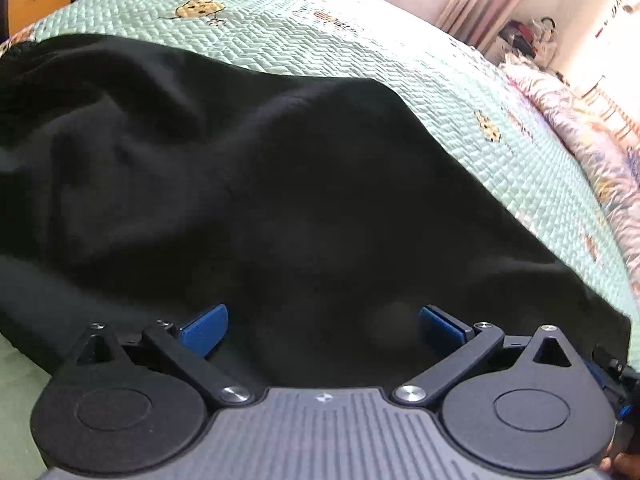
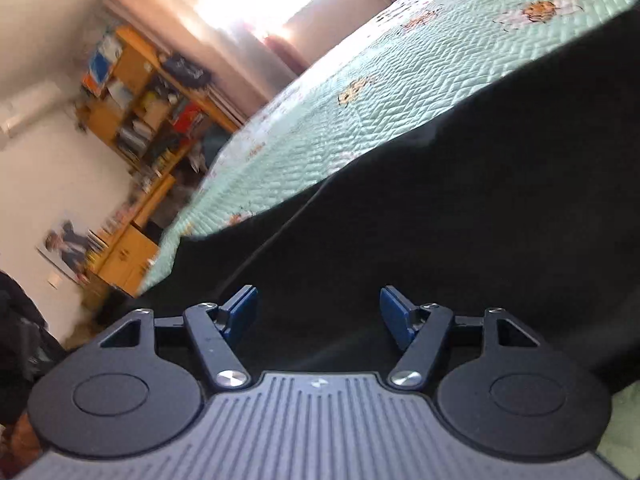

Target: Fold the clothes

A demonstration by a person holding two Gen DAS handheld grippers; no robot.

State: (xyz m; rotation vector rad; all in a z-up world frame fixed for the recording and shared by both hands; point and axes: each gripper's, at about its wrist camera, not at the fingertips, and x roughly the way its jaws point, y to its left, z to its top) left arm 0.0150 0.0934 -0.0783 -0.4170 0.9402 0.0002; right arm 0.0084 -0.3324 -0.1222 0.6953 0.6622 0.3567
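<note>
Both claws gape, nothing clamped: left gripper (image 1: pixel 323 322), right gripper (image 2: pixel 318 312). Black garment (image 1: pixel 240 184) lies directly ahead of each, rumpled on the green quilt (image 1: pixel 320 40). Likely soft, light, limp; pinch 2 edge corners.

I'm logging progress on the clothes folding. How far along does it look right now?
Done: the black garment is laid out on the quilted green bedspread, though rumpled, with no neat fold visible. In hand: nothing; the left gripper and right gripper both sit open over the dark fabric, blue pads apart, no cloth pinched. Left: grasping an edge and making essentially every fold.
</note>
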